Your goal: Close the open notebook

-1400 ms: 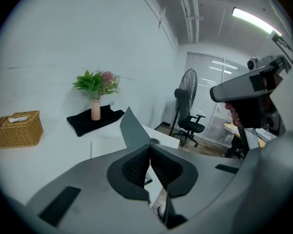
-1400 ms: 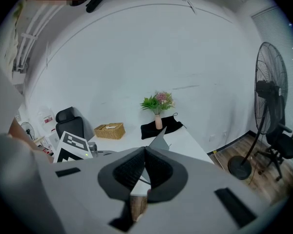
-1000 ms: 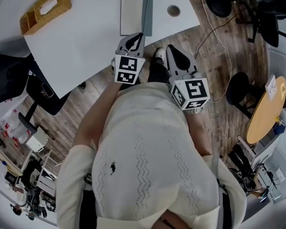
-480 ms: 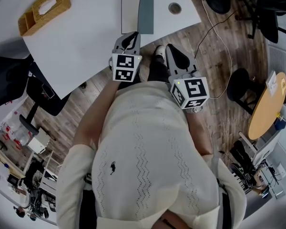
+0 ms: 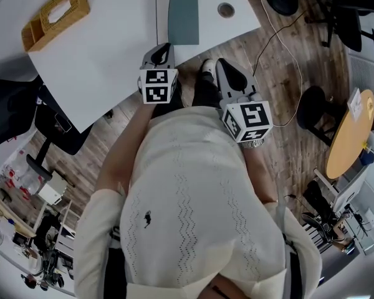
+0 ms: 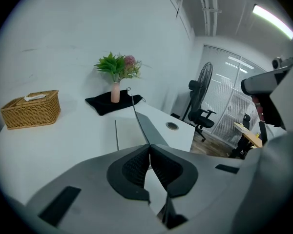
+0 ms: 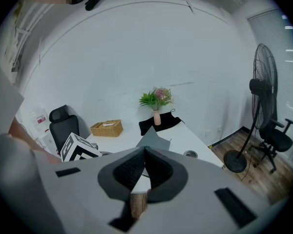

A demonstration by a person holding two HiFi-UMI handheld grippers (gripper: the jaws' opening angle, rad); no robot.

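The shut, empty left claw (image 5: 163,50) sits just before the half-closed notebook (image 5: 183,18) at the surface's (image 5: 106,52) near edge, nearer than the right claw (image 5: 227,71), shut too.

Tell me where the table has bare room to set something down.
The widest bare patch of table lies between the basket and the notebook, down to the near edge. A narrow strip separates notebook and grommet hole. It is crowded at the notebook's near end by the left gripper, and at the far side around the vase.
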